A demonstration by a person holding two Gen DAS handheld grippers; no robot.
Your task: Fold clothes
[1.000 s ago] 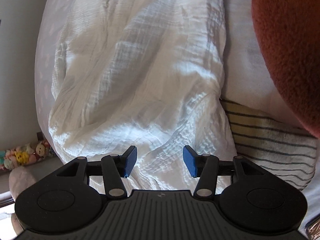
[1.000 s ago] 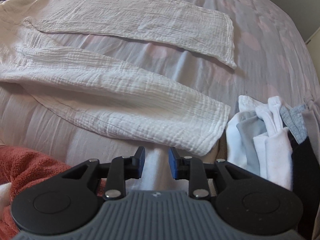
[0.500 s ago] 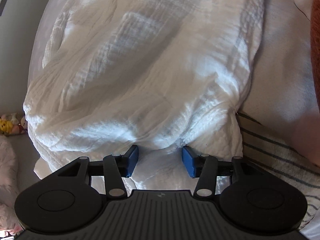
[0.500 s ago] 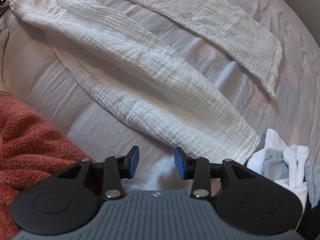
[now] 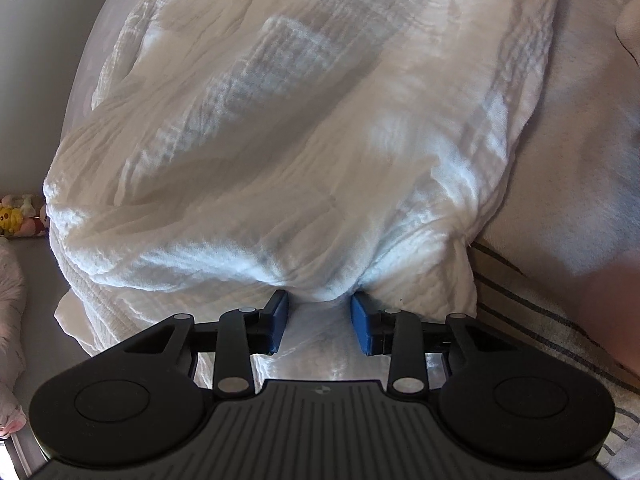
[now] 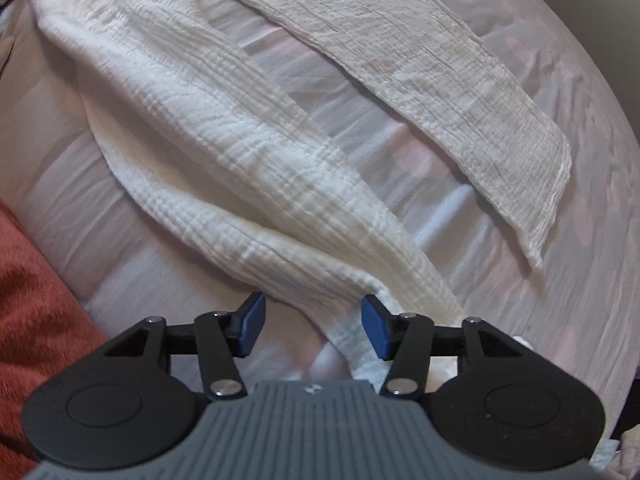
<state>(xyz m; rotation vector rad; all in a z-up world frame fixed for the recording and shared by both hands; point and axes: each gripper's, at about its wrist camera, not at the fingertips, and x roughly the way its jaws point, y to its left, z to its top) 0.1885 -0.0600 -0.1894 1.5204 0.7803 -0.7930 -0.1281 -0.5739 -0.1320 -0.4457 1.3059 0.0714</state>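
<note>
The left gripper (image 5: 319, 322) points steeply down at the near edge of a white crinkled-gauze garment (image 5: 304, 148) lying on the bed. Its jaws have just been closing and now stand at a moderate gap. A bunched fold of the garment's hem bulges into that gap at the tips of the blue pads (image 5: 277, 320); whether the pads press the cloth cannot be told, and the gap between them is plainly visible. A striped cloth (image 5: 532, 320) lies under the garment's right corner. Small plush toys (image 5: 22, 216) sit at the far left edge of the view.

The right gripper (image 6: 313, 326) points down over the end of one long white panel of the same garment (image 6: 248, 184), which runs diagonally across the pale bed sheet (image 6: 400, 152). Its jaws have just been opening and stand fairly wide. The narrow end of the panel passes between them, close to the right-hand pad (image 6: 376, 330); neither pad visibly clamps it. A second long panel (image 6: 420, 64) lies apart, further up the sheet. A rust-red fleece (image 6: 36, 304) lies at the left.
</note>
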